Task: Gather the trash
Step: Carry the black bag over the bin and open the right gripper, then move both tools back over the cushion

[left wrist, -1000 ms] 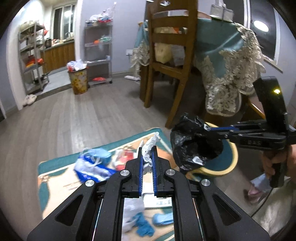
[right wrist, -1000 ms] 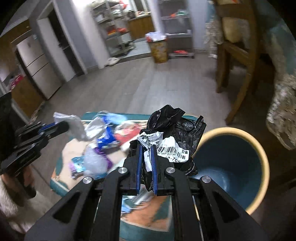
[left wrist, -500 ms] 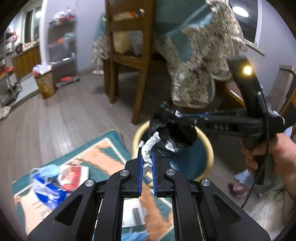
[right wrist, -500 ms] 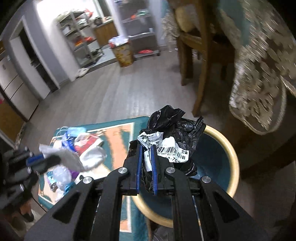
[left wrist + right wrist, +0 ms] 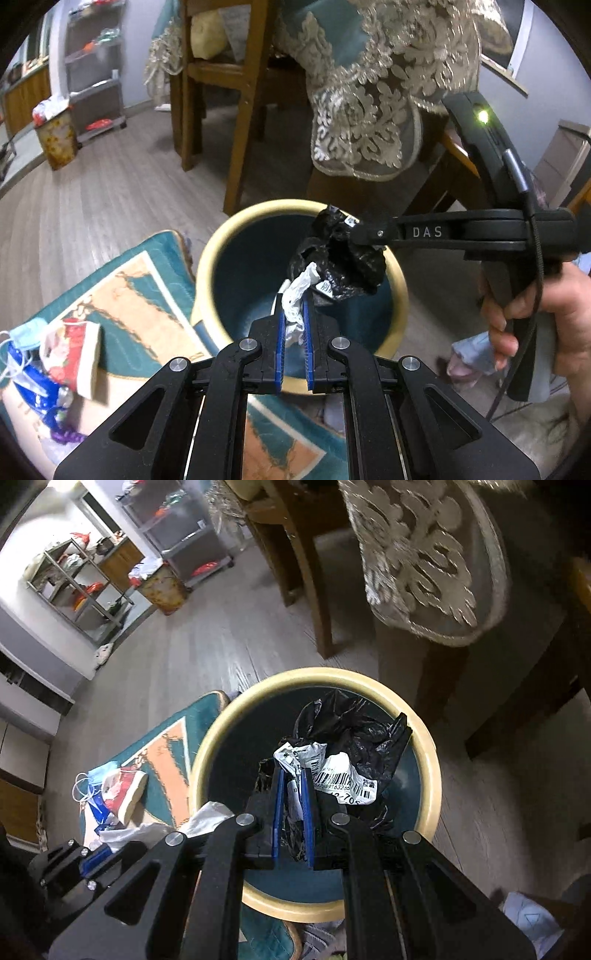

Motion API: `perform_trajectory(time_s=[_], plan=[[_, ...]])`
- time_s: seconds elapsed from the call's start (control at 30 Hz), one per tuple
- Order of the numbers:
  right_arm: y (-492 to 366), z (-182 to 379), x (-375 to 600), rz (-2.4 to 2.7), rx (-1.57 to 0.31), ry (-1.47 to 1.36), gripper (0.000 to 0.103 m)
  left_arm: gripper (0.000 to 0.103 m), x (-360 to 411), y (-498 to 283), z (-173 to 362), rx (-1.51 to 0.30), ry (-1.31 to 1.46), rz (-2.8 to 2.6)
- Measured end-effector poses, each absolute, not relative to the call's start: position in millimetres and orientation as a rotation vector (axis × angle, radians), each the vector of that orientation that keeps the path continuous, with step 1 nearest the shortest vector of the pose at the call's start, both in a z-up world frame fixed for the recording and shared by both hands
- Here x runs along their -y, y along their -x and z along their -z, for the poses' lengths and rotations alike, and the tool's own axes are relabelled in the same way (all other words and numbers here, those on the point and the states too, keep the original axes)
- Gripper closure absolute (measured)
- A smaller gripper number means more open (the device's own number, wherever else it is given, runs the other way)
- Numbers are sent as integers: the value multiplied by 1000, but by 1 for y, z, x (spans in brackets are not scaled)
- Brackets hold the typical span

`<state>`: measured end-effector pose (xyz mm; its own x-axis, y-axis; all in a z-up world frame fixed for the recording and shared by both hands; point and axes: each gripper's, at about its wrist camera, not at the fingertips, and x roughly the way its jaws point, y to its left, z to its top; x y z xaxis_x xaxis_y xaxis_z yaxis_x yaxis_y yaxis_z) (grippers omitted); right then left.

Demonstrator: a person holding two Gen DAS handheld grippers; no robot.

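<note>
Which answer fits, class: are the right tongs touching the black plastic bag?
Touching. The right wrist view shows the right tongs shut on the black plastic bag and its label.

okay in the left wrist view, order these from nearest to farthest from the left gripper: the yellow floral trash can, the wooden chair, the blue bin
1. Blue bin, just ahead, under the left gripper.
2. Wooden chair, behind the bin.
3. Yellow floral trash can, far left by the shelves.

Wood floor [image 5: 110, 192]; teal rug [image 5: 147, 295] with litter [image 5: 55, 354]; bin [image 5: 236, 236] beside.
</note>
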<state>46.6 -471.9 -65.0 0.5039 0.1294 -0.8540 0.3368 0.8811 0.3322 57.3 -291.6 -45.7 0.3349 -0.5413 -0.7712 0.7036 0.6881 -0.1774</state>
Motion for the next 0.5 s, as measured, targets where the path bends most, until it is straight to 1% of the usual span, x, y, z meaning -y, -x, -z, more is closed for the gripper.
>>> perform_trajectory(time_s=[0.03,0.13,0.17,0.2,0.23,0.27,0.3,0.37,0.4,0.43,0.47,0.5], plan=[[-47,65,472,133,-1044,-499,94,94,294,-57,48,-924,-195,817],[-48,66,471,147,-1039,-492,90,82,297,-57,54,-937,-175,796],[-49,66,470,151,-1038,-493,85,70,297,-56,54,-937,-179,792],[-50,66,470,159,-1036,-492,80,56,297,-55,53,-931,-187,788],[-50,66,471,163,-1032,-493,68,49,296,-53,52,-917,-201,781],[-50,65,472,165,-1027,-495,56,38,295,-51,51,-901,-211,775],[-50,64,471,168,-1017,-493,52,33,294,-50,49,-892,-216,772],[-50,61,471,172,-1005,-485,39,26,291,-51,48,-888,-224,755],[-50,59,470,172,-996,-483,34,24,288,-51,46,-886,-220,745],[-50,58,471,170,-990,-485,27,24,285,-51,45,-883,-216,739],[-50,57,471,166,-982,-486,23,21,282,-51,43,-880,-213,731],[-50,56,470,165,-974,-482,20,19,278,-51,41,-875,-212,719]])
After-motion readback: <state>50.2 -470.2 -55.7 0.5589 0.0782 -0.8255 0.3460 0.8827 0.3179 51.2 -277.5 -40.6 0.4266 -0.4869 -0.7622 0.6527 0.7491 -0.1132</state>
